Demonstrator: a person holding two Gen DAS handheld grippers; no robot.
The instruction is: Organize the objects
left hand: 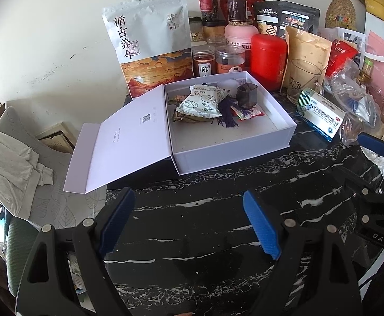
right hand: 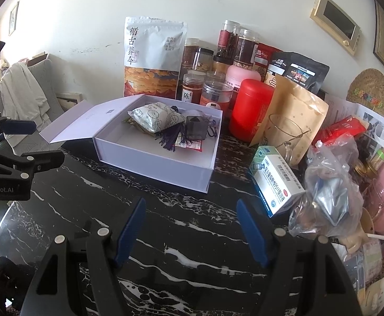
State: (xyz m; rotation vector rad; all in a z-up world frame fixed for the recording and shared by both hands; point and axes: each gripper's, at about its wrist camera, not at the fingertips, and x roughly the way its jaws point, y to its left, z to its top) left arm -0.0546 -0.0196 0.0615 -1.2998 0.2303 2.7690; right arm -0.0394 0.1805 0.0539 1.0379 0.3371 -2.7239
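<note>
Black marble table (left hand: 205,210) against white wall (left hand: 60,39), white box (left hand: 231,152) open, clutter behind. Left gripper (left hand: 189,223) and right gripper (right hand: 192,229) both apart, empty.

My left gripper (left hand: 189,223) and right gripper (right hand: 190,230) look alike: black plastic arms, silver rivets, ribbed blue pads (left hand: 261,229) on the fingers.

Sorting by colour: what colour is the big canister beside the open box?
Red canister, body and lid alike; the right wrist view shows it best.
</note>
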